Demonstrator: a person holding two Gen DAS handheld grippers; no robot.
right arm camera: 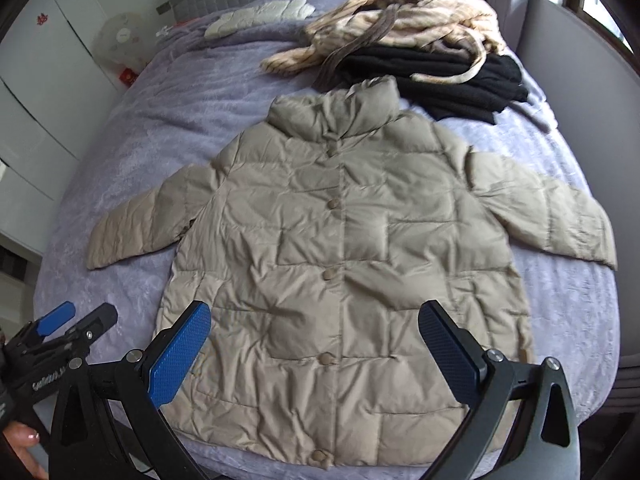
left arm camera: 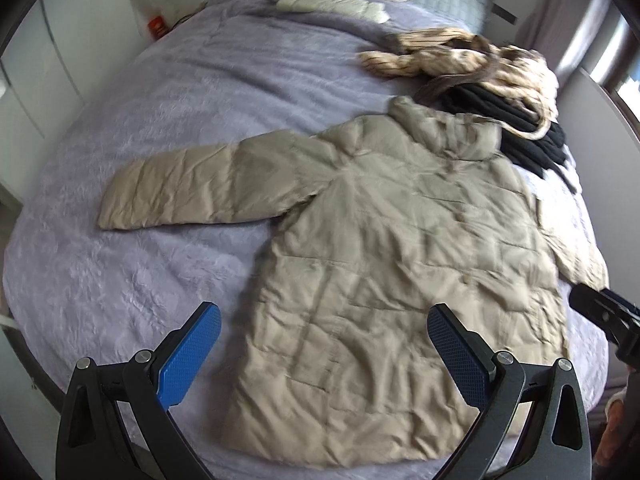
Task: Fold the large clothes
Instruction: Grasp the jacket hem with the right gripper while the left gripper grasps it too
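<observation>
- Two grippers hung over the near edge of the bed (right arm camera: 168, 92), both spread wide and holding nothing.
- Left gripper (left arm camera: 324, 344) hovered above the bottom hem on its own side, blue pads apart, no cloth between them.
- Right gripper (right arm camera: 314, 340) hovered above the middle of the hem, pads apart too, not touching the coat as far as could be told.
- Puffy tan coat (right arm camera: 340, 248) lay flat on the purple blanket, front side up, buttons closed, both sleeves stuck out to the sides.
- Sat near a heap of other clothes: a furry striped robe (right arm camera: 404, 16) on top of a black sweater (right arm camera: 440, 76), just past the collar.
- Looked like the very start of folding: laid out smooth, no fold made yet.
- Likely next: reach for a sleeve, pinch the cuff, and bring it across the chest.
- Called for a firm pinch, since puffy, slick cloth may slip out or spring back open.
</observation>
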